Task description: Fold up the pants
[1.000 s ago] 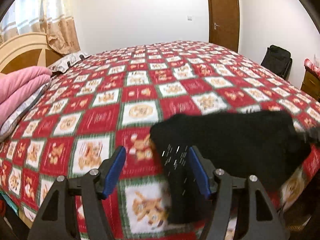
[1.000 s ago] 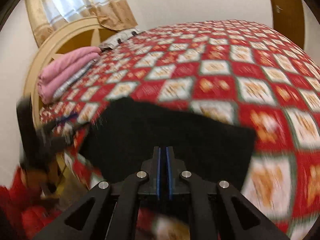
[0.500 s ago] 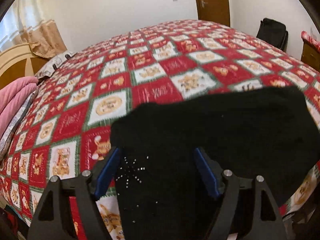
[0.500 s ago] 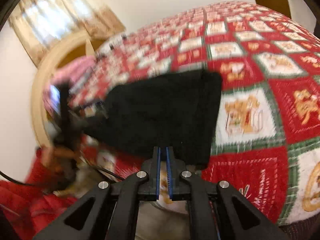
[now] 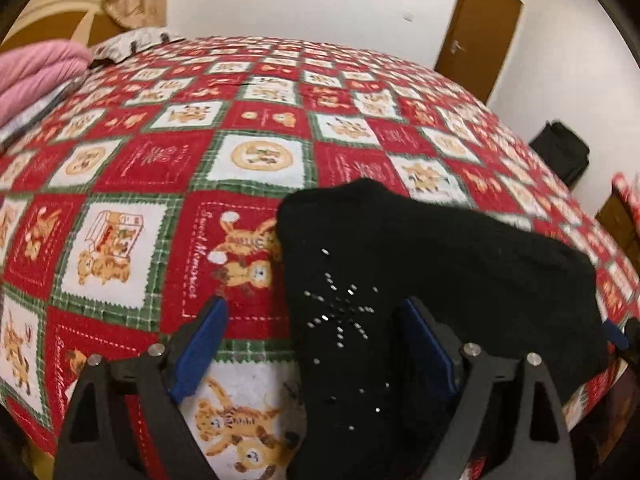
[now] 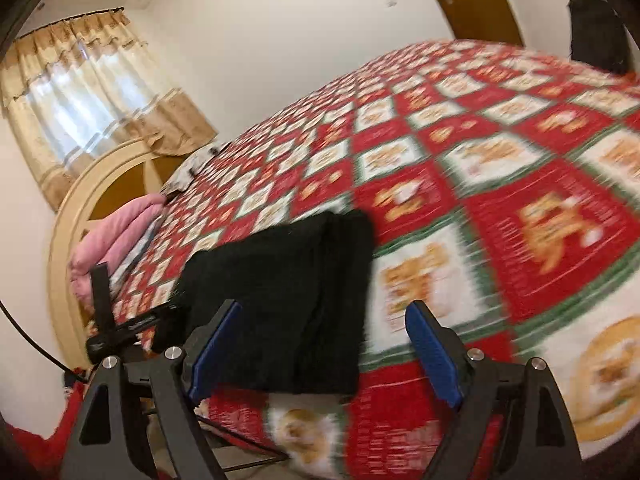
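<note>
The black pants (image 5: 420,280) lie folded into a thick pad on the red patchwork bedspread (image 5: 192,160), near the bed's front edge. A sparkly stud pattern shows on their near left end. My left gripper (image 5: 312,336) hovers over that end, its jaws still opening, the cloth lying under the gap and no pad pressing on it. In the right wrist view the pants (image 6: 288,292) show stacked edges at their right end. My right gripper (image 6: 324,336) hangs above that end, jaws opening wide, pads clear of the cloth. The left gripper (image 6: 132,324) appears at the pants' far end.
A pink blanket (image 5: 36,72) and a pillow (image 5: 132,42) lie by the wooden headboard (image 6: 96,188). A brown door (image 5: 480,32) and a black bag (image 5: 560,156) stand beyond the bed. A curtained window (image 6: 84,92) is behind the headboard.
My right gripper went from shut to wide open, and its view rolled and shifted right. My left gripper widened and sank closer over the pants, which now lie flat.
</note>
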The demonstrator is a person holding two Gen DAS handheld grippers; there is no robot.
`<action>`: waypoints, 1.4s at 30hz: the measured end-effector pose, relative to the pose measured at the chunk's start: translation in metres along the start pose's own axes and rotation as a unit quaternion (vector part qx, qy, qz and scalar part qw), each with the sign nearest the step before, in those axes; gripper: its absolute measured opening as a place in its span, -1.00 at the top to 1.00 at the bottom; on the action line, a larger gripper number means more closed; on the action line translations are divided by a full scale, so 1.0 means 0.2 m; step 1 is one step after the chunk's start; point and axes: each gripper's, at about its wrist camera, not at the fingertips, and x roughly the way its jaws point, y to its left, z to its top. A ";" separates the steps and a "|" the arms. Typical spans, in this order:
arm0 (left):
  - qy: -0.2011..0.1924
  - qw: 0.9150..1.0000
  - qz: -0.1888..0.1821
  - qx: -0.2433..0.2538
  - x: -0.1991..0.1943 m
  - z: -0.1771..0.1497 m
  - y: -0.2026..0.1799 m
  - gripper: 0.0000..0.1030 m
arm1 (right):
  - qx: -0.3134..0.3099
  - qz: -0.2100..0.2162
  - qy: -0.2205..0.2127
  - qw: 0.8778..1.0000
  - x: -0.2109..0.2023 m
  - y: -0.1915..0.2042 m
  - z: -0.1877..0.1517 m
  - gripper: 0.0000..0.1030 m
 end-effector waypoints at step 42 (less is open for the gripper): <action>-0.168 0.983 0.063 -0.037 -0.41 0.47 0.68 0.59 | -0.204 0.145 0.031 0.968 0.75 1.16 0.49 0.46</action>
